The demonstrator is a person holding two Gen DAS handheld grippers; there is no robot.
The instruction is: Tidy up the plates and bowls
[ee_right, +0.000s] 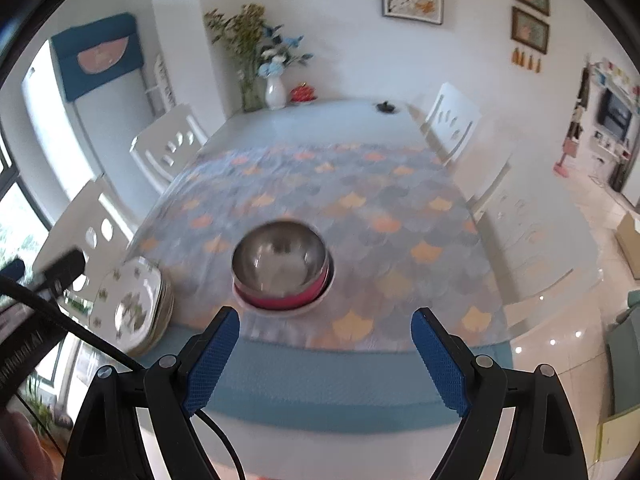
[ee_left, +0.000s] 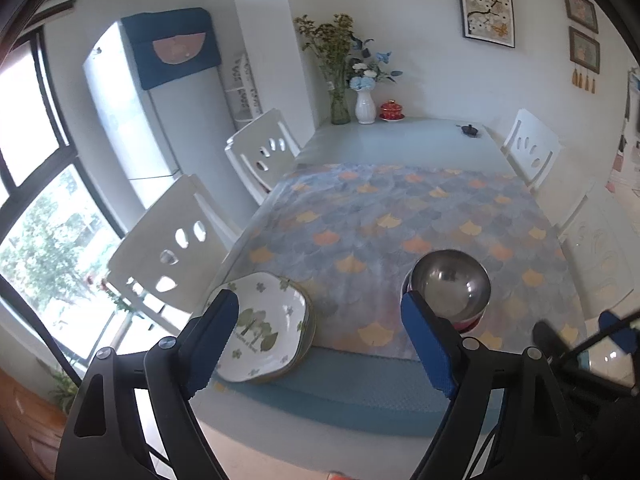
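Observation:
A stack of white square plates (ee_left: 266,328) with a green tree print sits at the near left of the patterned tablecloth (ee_left: 400,216); the stack of plates (ee_right: 134,306) also shows at the left of the right wrist view. A steel bowl (ee_left: 450,284) is nested in a pink bowl over a white one; the same bowls (ee_right: 282,266) lie centre in the right wrist view. My left gripper (ee_left: 320,338) hangs open above the near table edge, between plates and bowls, holding nothing. My right gripper (ee_right: 325,354) is open too, just short of the bowls, empty.
White chairs (ee_left: 172,256) stand along both sides of the table (ee_left: 384,136). At its far end are flower vases (ee_left: 365,106), a red lidded cup (ee_left: 391,111) and a small dark dish (ee_left: 469,129). A fridge (ee_left: 140,120) and window stand left. A cable (ee_right: 68,322) crosses the right wrist view.

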